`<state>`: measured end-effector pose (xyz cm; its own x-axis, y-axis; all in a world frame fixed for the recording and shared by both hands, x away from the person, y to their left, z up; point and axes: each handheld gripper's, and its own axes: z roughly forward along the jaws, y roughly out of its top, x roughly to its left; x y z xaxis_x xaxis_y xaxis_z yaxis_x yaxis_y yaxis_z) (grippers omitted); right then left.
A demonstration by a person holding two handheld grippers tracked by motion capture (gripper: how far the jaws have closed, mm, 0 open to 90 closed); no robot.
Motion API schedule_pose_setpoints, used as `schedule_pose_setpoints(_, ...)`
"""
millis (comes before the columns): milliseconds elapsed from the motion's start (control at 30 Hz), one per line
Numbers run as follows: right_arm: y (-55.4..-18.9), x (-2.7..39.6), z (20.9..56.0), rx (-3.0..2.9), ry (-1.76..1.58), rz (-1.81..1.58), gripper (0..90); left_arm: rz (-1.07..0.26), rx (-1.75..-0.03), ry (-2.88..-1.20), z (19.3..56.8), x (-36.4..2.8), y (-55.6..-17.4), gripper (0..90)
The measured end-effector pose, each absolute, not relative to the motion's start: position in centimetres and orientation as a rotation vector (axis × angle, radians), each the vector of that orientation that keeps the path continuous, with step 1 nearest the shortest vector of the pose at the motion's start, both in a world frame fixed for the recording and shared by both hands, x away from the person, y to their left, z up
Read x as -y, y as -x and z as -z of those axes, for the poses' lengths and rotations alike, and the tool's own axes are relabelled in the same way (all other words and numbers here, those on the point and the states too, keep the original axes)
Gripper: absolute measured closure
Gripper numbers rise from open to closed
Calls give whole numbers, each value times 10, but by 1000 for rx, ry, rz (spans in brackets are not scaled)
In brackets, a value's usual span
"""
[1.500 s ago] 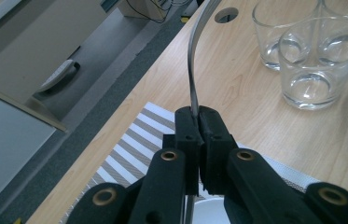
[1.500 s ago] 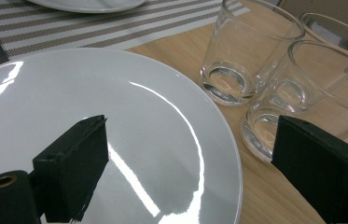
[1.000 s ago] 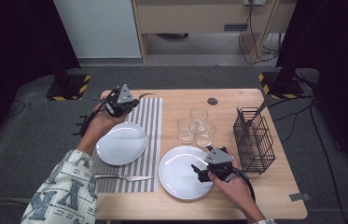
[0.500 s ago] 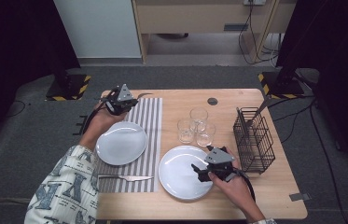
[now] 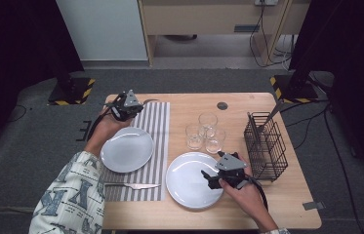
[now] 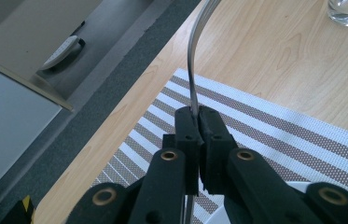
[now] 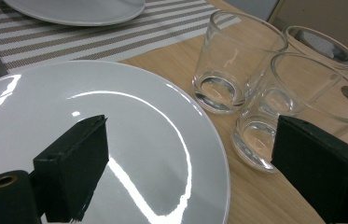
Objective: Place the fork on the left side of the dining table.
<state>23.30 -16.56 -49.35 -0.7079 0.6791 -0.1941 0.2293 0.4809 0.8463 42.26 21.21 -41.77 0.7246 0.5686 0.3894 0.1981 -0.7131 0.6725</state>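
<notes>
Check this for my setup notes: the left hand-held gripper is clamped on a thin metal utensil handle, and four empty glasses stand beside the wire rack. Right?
Nearly. The glasses number three, not four, as the high view shows. The left hand-held gripper is indeed clamped on the utensil handle.

I'm looking down on a light wooden counter (image 5: 267,204); a striped placemat (image 5: 160,122) covers its nine o'clock side, bearing a white plate (image 5: 127,149) and, at seven o'clock, a knife (image 5: 133,185); a larger white plate (image 5: 189,180) sits at six o'clock straight on the wood; three clear glasses (image 5: 205,131) cluster near the centre; a black wire rack (image 5: 266,146) stands at three o'clock; a small dark disc (image 5: 222,105) lies at twelve.
</notes>
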Motion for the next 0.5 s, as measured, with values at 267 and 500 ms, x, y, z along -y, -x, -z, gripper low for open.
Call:
schedule_pose_setpoints(267,-233,165,494,-2218,-751,-1148,108,-817,-547,-2332,425,-205,-419,875)
schedule_pose_setpoints(500,-233,165,494,-2218,-752,-1146,108,-806,-559,-2341,433,-208,-423,875)
